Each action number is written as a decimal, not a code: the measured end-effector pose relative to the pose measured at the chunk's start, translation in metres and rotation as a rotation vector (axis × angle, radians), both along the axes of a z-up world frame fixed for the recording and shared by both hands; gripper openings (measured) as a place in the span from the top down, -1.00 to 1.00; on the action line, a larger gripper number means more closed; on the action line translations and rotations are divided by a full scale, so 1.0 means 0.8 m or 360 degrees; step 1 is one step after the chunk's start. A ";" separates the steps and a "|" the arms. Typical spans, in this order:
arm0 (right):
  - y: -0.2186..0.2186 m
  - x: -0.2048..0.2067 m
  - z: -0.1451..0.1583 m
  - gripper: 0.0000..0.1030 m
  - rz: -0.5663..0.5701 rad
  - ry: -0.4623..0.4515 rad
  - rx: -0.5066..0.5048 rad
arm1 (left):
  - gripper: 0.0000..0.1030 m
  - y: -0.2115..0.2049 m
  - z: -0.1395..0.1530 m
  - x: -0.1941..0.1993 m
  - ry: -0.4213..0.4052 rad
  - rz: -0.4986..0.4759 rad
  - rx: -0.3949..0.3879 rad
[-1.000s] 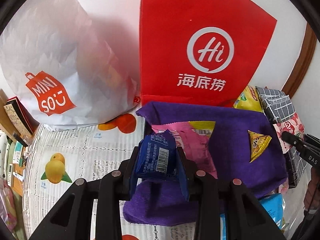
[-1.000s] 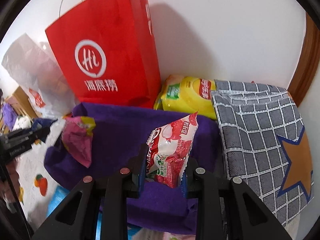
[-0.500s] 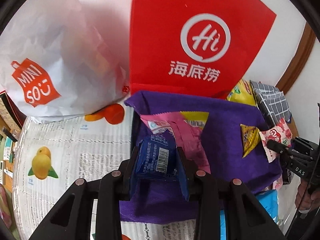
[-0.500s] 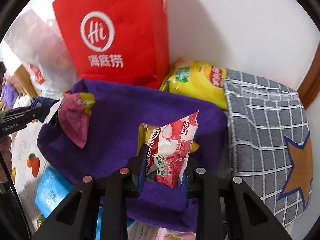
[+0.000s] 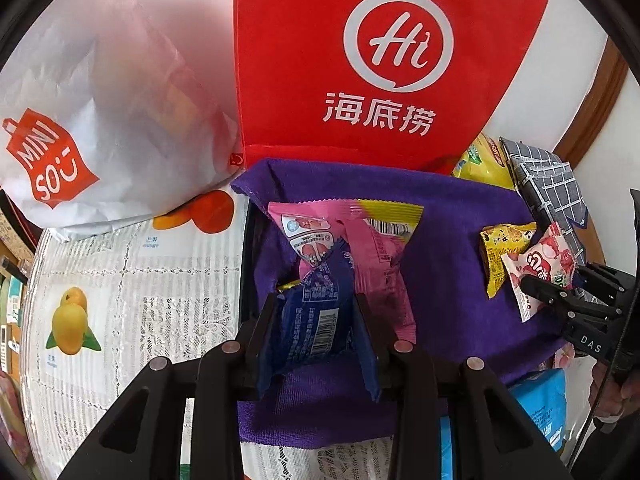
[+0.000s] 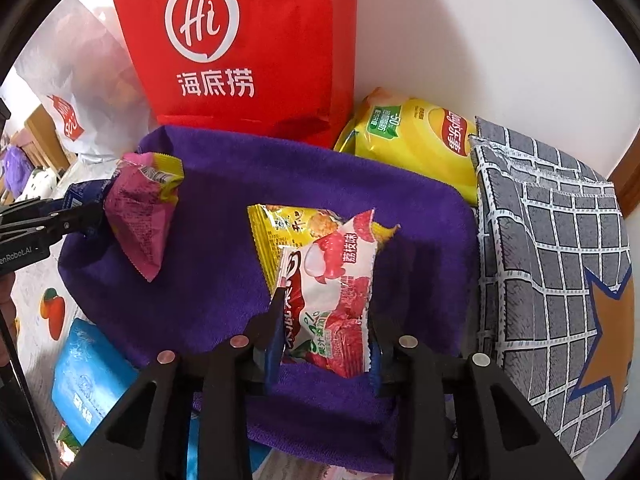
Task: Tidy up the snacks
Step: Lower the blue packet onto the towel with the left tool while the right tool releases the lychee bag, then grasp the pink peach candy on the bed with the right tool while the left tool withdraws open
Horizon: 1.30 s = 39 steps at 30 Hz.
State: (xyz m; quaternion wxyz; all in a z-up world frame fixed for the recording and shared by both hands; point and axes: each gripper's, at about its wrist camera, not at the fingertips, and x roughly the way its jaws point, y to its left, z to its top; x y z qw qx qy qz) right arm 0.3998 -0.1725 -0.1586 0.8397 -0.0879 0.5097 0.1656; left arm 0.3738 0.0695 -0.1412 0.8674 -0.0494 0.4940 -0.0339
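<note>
A purple cloth (image 5: 440, 280) (image 6: 216, 264) is spread on the table in front of the bags. My left gripper (image 5: 315, 298) is shut on a dark blue snack packet (image 5: 316, 332), low over the cloth's left part and against a pink packet (image 5: 360, 240) (image 6: 140, 216). My right gripper (image 6: 326, 312) has a red and white lychee packet (image 6: 336, 272) between its pads. Its jaws are opening, and the packet hangs just in front of a yellow packet (image 6: 288, 224) (image 5: 500, 248). Each view catches the other gripper at its edge: the left gripper (image 6: 92, 216) and the right gripper (image 5: 536, 284).
A red paper bag (image 5: 360, 60) and a white Miniso bag (image 5: 100, 100) stand against the wall behind the cloth. A yellow chips bag (image 6: 412, 136) and a grey checked cushion (image 6: 560, 240) lie to the right. A light blue pack (image 6: 88, 376) sits at the cloth's near edge.
Both grippers have come down toward the purple cloth with their packets. The blue packet now sits against the pink one, and the lychee packet against the yellow one.
</note>
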 end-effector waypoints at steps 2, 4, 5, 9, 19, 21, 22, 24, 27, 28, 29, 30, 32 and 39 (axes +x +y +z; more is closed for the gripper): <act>0.002 0.000 0.000 0.29 0.0011 -0.0009 -0.0014 | 0.35 0.000 -0.001 -0.001 0.0001 -0.0007 0.0002; 0.003 0.001 -0.002 0.24 0.0011 -0.0012 -0.0027 | 0.34 -0.002 -0.002 0.001 0.0009 -0.0010 0.0004; 0.002 0.002 -0.002 0.19 0.0005 -0.0015 -0.0023 | 0.34 -0.003 -0.004 0.001 0.0018 -0.0013 0.0006; -0.003 0.004 0.003 0.03 -0.0040 -0.0055 -0.0012 | 0.31 -0.004 -0.006 0.001 0.0037 -0.0025 0.0005; -0.006 -0.011 0.053 -0.49 -0.0057 -0.0227 0.0088 | -0.05 -0.010 0.008 -0.005 0.0027 -0.0061 -0.0009; -0.006 -0.018 0.064 -0.49 -0.0073 -0.0271 0.0078 | -0.23 -0.012 0.015 -0.008 0.0013 -0.0068 -0.0005; -0.007 -0.022 0.070 -0.49 -0.0084 -0.0297 0.0075 | -0.25 -0.013 0.018 -0.010 0.0003 -0.0070 0.0000; -0.012 -0.032 0.078 -0.50 -0.0119 -0.0333 0.0069 | -0.27 -0.014 0.025 -0.014 -0.0016 -0.0070 -0.0002; -0.027 -0.045 0.084 -0.50 -0.0179 -0.0337 0.0048 | -0.31 -0.014 0.035 -0.021 -0.0036 -0.0077 -0.0041; -0.034 -0.050 0.085 -0.50 -0.0210 -0.0340 0.0034 | -0.32 -0.014 0.038 -0.022 -0.0041 -0.0077 -0.0048; -0.040 -0.055 0.086 -0.50 -0.0237 -0.0343 0.0024 | -0.33 -0.014 0.042 -0.025 -0.0050 -0.0077 -0.0051; -0.049 -0.062 0.085 -0.50 -0.0273 -0.0340 0.0018 | -0.34 -0.015 0.044 -0.026 -0.0055 -0.0079 -0.0052; -0.062 -0.072 0.081 -0.50 -0.0326 -0.0319 0.0017 | -0.34 -0.016 0.051 -0.029 -0.0069 -0.0087 -0.0053; -0.098 -0.104 0.038 -0.50 -0.0432 -0.0133 0.0086 | -0.36 -0.022 0.068 -0.037 -0.0121 -0.0112 -0.0048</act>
